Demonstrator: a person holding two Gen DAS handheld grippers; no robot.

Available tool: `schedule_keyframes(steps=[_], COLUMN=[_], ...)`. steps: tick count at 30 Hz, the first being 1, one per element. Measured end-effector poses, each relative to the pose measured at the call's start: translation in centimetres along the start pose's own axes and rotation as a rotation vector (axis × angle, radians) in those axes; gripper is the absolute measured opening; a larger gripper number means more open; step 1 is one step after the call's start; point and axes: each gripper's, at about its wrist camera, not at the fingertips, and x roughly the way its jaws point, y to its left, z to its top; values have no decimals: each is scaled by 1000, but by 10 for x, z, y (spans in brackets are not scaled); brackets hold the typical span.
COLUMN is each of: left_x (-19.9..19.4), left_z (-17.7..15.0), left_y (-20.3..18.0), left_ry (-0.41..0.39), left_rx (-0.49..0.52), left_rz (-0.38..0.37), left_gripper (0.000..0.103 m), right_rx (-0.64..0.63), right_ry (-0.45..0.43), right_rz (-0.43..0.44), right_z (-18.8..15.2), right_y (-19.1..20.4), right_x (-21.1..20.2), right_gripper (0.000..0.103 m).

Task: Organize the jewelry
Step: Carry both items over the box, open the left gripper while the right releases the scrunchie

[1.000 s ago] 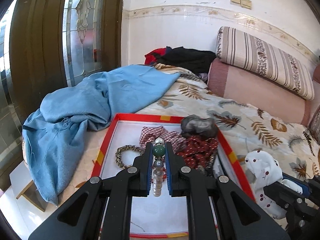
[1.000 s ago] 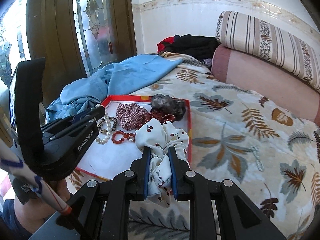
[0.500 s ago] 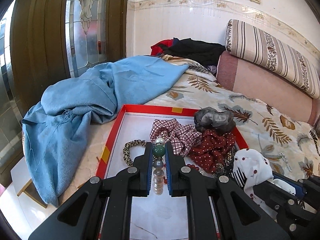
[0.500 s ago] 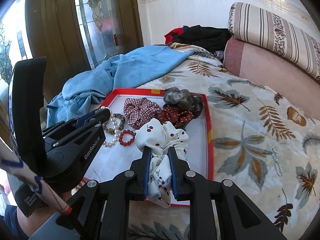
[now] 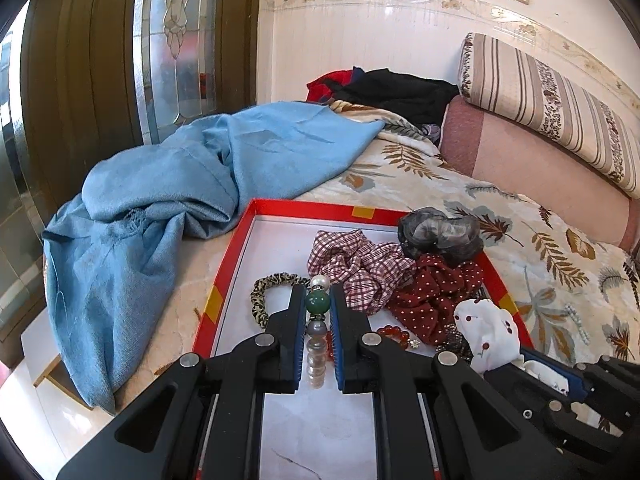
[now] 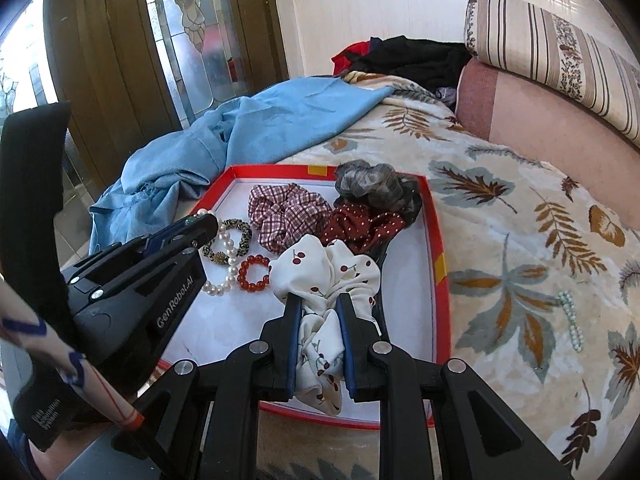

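Observation:
My left gripper (image 5: 317, 300) is shut on a pearl bracelet (image 5: 316, 336) with a green bead, held over the red-rimmed tray (image 5: 224, 276). My right gripper (image 6: 318, 304) is shut on a white cherry-print scrunchie (image 6: 324, 272), held over the same tray (image 6: 438, 240). In the tray lie a plaid scrunchie (image 6: 286, 210), a red dotted scrunchie (image 6: 362, 222), a grey scrunchie (image 6: 370, 184), a leopard hair tie (image 6: 240, 232) and a red bead bracelet (image 6: 254, 274). The left gripper also shows in the right wrist view (image 6: 208, 224), with the pearls hanging from it.
The tray rests on a bed with a leaf-print cover (image 6: 520, 208). A pale bead bracelet (image 6: 572, 320) lies on the cover to the right. A blue cloth (image 5: 180, 184) is heaped left of the tray. Pillows (image 5: 540, 128) and dark clothes (image 5: 400, 88) lie behind.
Both grippers have moved forward and lower over the tray, each still holding its item. The white scrunchie now hangs above the tray's inside, close to the red dotted scrunchie.

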Motion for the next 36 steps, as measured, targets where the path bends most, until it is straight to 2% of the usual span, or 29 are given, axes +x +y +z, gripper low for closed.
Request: schedule_keyframes(steps=[10,16,23,26,28,36], left_x=[17,17,16,17,16,13], left_z=[-2,-2,-2,-1,-1,0], left_y=[16,16,17,17,18,16], left_ry=[77,77,75,74,68,46], left_rx=[-68,-69,-74,-80,-87,-78], left_rz=[-7,-7,-7,-6,-6,-2], left_gripper=[11,11,11,11,11,11], right_rx=[13,24,-6,8,15,55], right_ry=[19,25,29,34,23,5], right_rz=[-11,-3,54,68,73,98], right_z=[2,4,-6,-8,-8,-7], right_y=[-4,-5,9,7,5,-6], right_x=[18,26,26,26,22,8], right_gripper=[21,23,23,29,37,40])
